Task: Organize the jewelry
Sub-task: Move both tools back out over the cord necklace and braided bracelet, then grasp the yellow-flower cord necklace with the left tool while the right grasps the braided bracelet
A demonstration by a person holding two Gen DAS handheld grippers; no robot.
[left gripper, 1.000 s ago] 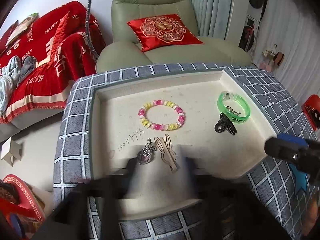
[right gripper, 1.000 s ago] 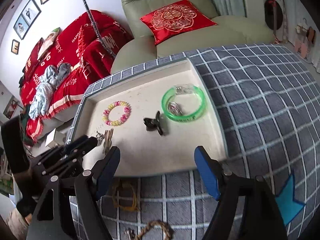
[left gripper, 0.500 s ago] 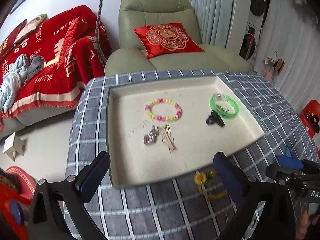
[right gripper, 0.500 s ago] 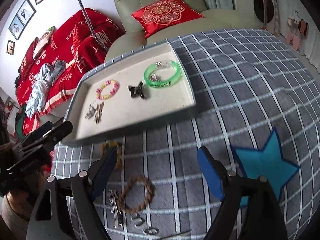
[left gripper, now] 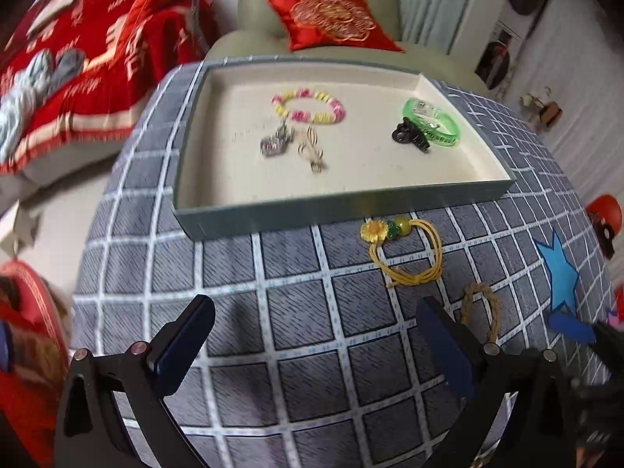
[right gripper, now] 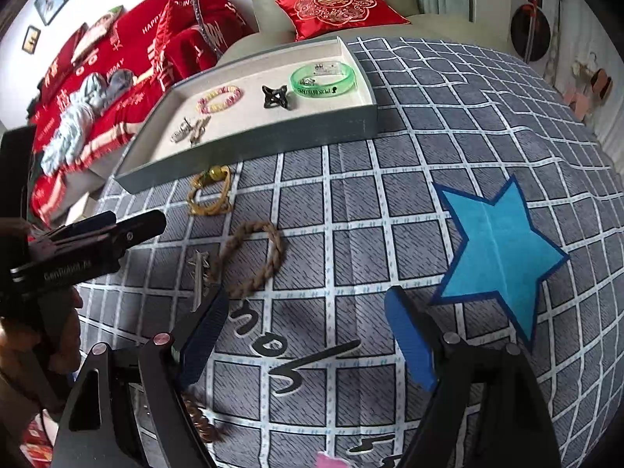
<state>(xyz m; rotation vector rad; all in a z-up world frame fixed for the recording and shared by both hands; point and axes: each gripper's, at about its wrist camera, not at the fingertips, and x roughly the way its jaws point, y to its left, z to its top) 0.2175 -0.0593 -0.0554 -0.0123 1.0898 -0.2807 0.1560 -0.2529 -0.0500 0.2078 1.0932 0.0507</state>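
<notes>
Both cameras sat right over the tray a second ago. Now they are back from it, and much more of the grey checked cloth [right gripper: 351,202] shows in front of it. The braided cord bracelet [right gripper: 249,257] and the yellow sunflower cord bracelet [left gripper: 405,253] were hardly seen before. Now both lie in plain sight on the cloth, near the tray's front wall.

The grey tray [left gripper: 343,210] sits at the far side of the cloth. Inside it, from left to right, are a silver heart charm [left gripper: 275,142], a gold bunny clip [left gripper: 310,148], a pink and yellow bead bracelet [left gripper: 308,107], a black hair claw [left gripper: 409,138] and a green wristband [right gripper: 323,78]. The green wristband has dark writing on it, too small to read. The blue star patch [right gripper: 499,249] is sewn on the cloth at the right.

Big black marks on the cloth look like numbers, seen upside down. The left tool's side has pale letters, too blurred to read.

The left gripper [left gripper: 316,347] points down at the cloth, fingers spread wide, with nothing in it. The right gripper [right gripper: 308,335] points down too, spread wide and empty. A thin silver hair clip [right gripper: 199,277] lies just beside the braided cord bracelet.
</notes>
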